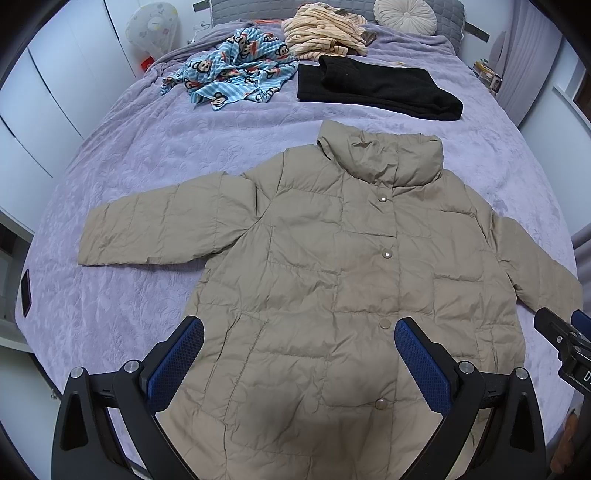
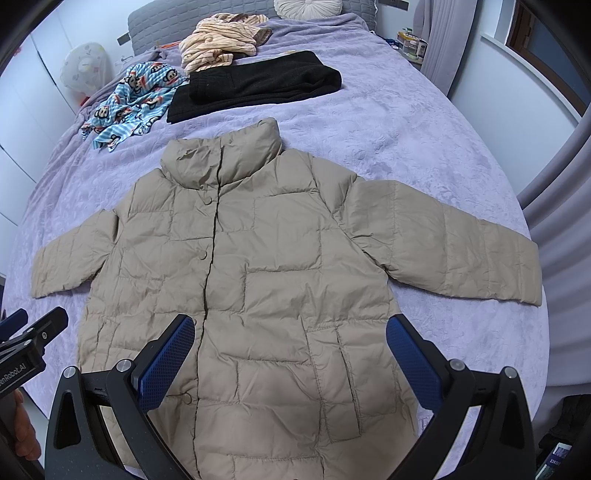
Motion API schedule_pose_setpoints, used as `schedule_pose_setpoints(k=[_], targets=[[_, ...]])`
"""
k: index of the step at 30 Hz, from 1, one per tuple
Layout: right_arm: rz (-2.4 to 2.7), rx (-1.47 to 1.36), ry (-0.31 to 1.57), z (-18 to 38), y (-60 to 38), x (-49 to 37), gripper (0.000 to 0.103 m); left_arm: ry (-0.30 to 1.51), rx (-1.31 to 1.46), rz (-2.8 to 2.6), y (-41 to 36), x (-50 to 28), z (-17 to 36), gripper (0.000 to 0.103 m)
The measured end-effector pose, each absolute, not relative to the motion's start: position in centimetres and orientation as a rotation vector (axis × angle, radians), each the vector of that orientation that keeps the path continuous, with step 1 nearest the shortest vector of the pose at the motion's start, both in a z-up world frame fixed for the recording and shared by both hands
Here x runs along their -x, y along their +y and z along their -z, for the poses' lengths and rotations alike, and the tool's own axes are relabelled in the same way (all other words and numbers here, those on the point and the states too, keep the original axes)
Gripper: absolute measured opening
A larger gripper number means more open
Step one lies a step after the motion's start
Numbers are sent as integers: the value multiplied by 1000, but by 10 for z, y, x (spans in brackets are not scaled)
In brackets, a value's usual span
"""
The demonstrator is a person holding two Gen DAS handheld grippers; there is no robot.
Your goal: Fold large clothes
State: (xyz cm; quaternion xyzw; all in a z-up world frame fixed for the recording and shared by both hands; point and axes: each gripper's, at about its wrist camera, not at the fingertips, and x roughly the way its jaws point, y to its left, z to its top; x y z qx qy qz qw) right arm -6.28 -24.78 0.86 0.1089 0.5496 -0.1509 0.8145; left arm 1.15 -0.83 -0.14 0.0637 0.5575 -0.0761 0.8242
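Observation:
A beige quilted puffer jacket (image 1: pixel 332 280) lies flat, front up and buttoned, on the purple bed, collar pointing away, both sleeves spread out sideways. It also shows in the right wrist view (image 2: pixel 277 266). My left gripper (image 1: pixel 299 350) is open and empty, hovering above the jacket's lower left half. My right gripper (image 2: pixel 290 347) is open and empty, hovering above the jacket's lower right half. The right gripper's tip shows at the right edge of the left wrist view (image 1: pixel 565 336); the left gripper's body shows at the left edge of the right wrist view (image 2: pixel 29 339).
On the purple bedspread (image 1: pixel 147 155) beyond the jacket lie a folded black garment (image 1: pixel 376 88), a blue cartoon-print garment (image 1: pixel 232 70) and a striped cream garment (image 1: pixel 321 31). A round cushion (image 1: pixel 404 14) sits at the headboard. White wardrobes (image 1: pixel 48 85) stand to the left.

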Motion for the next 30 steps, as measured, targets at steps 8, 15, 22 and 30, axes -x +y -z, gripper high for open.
schedule_pose_setpoints(k=[8,15,22,30], targets=[[322,-233,1173,-8,-248,62,103,1187,-136,161,-9,-12,1,103],[322,-234,1174,-8,-248,61,103,1190,-135,158,-3,-10,5,103],[322,-235,1175,-7,-249,61,103,1193,-137,161,-1,-9,8,103],[310,-249,1180,-4,-246,58,103,1218,-102,175,4,-14,17,103]])
